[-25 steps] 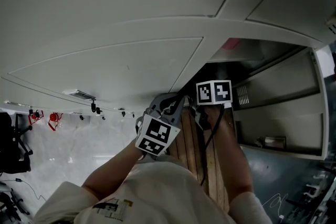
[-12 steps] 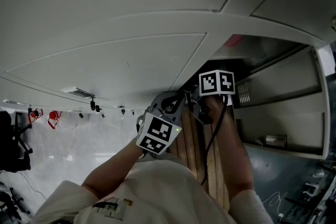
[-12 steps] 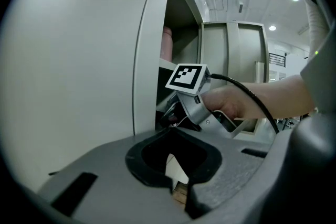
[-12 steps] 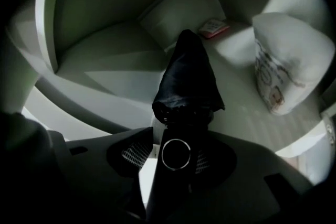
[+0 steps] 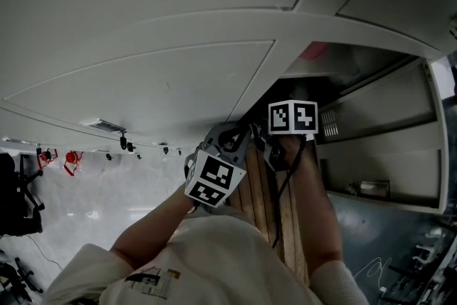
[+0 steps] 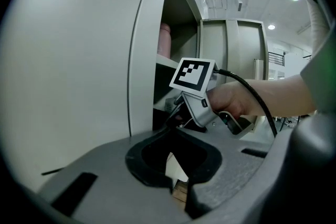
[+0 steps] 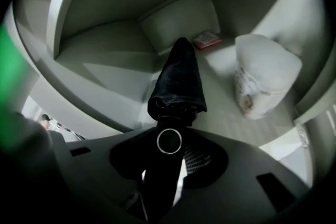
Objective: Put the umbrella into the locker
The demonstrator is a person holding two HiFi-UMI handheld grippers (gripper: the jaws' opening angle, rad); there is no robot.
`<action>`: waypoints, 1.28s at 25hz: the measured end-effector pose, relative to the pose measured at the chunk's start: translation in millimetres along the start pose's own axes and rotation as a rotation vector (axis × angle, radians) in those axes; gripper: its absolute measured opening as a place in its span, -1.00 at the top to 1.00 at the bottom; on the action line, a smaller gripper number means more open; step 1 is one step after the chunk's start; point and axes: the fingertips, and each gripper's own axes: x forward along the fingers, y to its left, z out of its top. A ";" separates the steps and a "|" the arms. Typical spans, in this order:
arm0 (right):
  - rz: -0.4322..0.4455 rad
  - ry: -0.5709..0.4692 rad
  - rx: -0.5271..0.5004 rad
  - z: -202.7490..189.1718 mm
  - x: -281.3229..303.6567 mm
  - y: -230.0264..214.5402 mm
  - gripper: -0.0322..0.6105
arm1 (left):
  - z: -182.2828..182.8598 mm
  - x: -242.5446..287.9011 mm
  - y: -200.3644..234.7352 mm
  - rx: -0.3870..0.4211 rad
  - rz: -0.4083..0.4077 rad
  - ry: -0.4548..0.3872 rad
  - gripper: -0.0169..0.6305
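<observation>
1. Hardly anything has shifted since a second ago: both tools sit at the locker (image 5: 371, 132) mouth, and the right tool (image 7: 168, 165) has just been closing its jaws
2. Umbrella (image 7: 176, 76): folded, black, lying inside the locker, tip toward its back wall
3. Handling, judged: light, stiff shaft, soft slippery fabric; best taken by the hard handle (image 7: 169, 141)
4. Right tool: fairly wide, handle between the jaws, slivers of light either side, no firm grip
5. Left tool (image 6: 176, 178): outside the locker, jaws near together, empty
</observation>
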 end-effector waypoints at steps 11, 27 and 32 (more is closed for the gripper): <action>-0.060 -0.039 -0.010 -8.0 -11.3 -13.9 0.40 | -1.0 -0.1 -6.3 0.013 -0.013 0.005 0.93; -0.174 -0.078 -0.206 -14.7 -41.1 -27.4 0.42 | -1.2 -3.1 -9.0 0.031 -0.016 0.012 0.93; -0.190 -0.094 -0.239 -19.4 -45.8 -29.3 0.42 | -2.1 -3.3 -6.6 0.032 -0.011 0.016 0.93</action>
